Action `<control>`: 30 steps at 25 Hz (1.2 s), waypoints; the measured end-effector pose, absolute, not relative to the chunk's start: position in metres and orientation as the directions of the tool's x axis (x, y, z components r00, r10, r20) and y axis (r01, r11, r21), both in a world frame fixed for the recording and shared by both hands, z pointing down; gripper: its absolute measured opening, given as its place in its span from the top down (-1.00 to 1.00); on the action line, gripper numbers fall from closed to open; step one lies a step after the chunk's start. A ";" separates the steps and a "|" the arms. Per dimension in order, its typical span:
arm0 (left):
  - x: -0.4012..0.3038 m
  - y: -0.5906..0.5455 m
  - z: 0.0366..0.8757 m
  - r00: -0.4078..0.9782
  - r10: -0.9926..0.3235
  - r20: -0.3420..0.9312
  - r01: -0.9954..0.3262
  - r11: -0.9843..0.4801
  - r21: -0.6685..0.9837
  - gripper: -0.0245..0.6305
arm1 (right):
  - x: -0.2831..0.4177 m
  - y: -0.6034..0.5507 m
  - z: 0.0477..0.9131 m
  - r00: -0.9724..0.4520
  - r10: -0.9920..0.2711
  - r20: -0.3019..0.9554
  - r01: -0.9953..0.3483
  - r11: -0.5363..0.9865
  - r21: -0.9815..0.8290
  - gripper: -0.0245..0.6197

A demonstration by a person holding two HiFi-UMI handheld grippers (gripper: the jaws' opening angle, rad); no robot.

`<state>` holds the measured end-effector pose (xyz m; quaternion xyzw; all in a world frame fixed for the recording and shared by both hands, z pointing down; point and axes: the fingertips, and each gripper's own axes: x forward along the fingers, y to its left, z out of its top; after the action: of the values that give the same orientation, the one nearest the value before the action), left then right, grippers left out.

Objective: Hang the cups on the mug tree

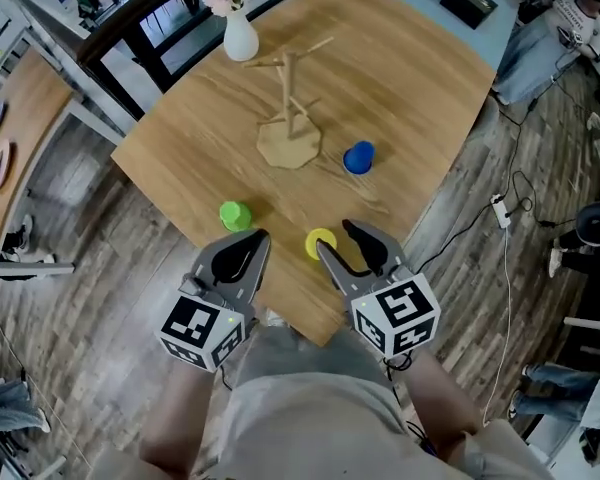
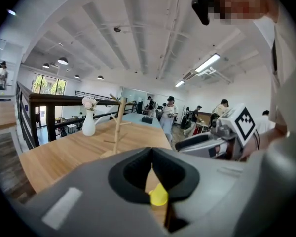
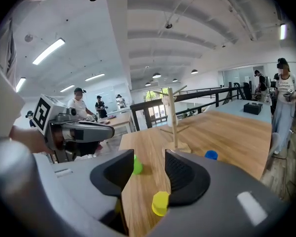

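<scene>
The wooden mug tree (image 1: 290,98) stands bare near the middle of the round table (image 1: 420,78). Three small cups sit upside down on the wood: blue (image 1: 358,157), green (image 1: 235,215) and yellow (image 1: 320,242). My right gripper (image 1: 335,238) hovers at the near edge with its jaws open, and the yellow cup (image 3: 161,203) lies just in front of it, by the right jaw, untouched. My left gripper (image 1: 256,238) is shut and empty, just near of the green cup. In the left gripper view the yellow cup (image 2: 158,196) shows through the gap under the shut jaws.
A white vase (image 1: 240,38) with pink flowers stands at the table's far edge behind the tree. A black box (image 1: 468,5) lies on a pale table at the far right. Cables and a power strip (image 1: 500,208) lie on the floor to the right. Several people stand in the background.
</scene>
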<state>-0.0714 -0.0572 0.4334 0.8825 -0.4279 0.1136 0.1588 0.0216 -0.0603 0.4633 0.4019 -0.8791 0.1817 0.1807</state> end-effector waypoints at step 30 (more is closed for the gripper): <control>-0.054 -0.057 0.607 0.629 -0.626 0.461 -0.773 -0.567 0.285 0.92 | 0.028 -0.062 0.661 -0.512 -0.540 0.668 -0.818 0.544 -0.188 0.12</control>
<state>-0.0539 -0.0573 0.6070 0.8712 -0.4014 0.1561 0.2355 0.0276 -0.0624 0.6614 0.4074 -0.8331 0.2492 0.2790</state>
